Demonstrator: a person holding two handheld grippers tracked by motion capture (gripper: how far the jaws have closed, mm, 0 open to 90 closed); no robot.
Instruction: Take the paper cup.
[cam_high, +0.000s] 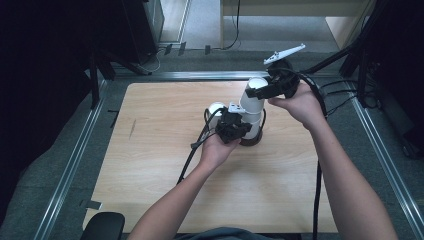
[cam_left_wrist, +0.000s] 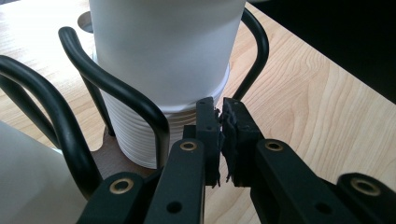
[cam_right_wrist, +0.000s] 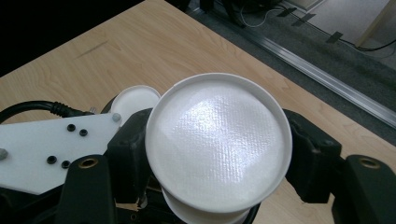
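Note:
A stack of upturned white cups (cam_high: 253, 117) stands in a black wire holder (cam_left_wrist: 116, 88) on a brown base (cam_high: 250, 141) at the table's middle. My right gripper (cam_high: 264, 90) is shut on the top cup (cam_right_wrist: 217, 140), one pad on each side of it just under its round bottom; the cup sits raised above the stack. My left gripper (cam_left_wrist: 220, 121) is low beside the ribbed cup rims (cam_left_wrist: 133, 135), pads together next to a holder wire. I cannot tell whether anything thin is pinched between them.
A second white cup stack (cam_high: 216, 107) stands just left of the holder. The wooden table (cam_high: 165, 150) has a metal rail (cam_high: 200, 75) along its far edge. Black cables (cam_high: 192, 160) trail from both grippers toward the near side.

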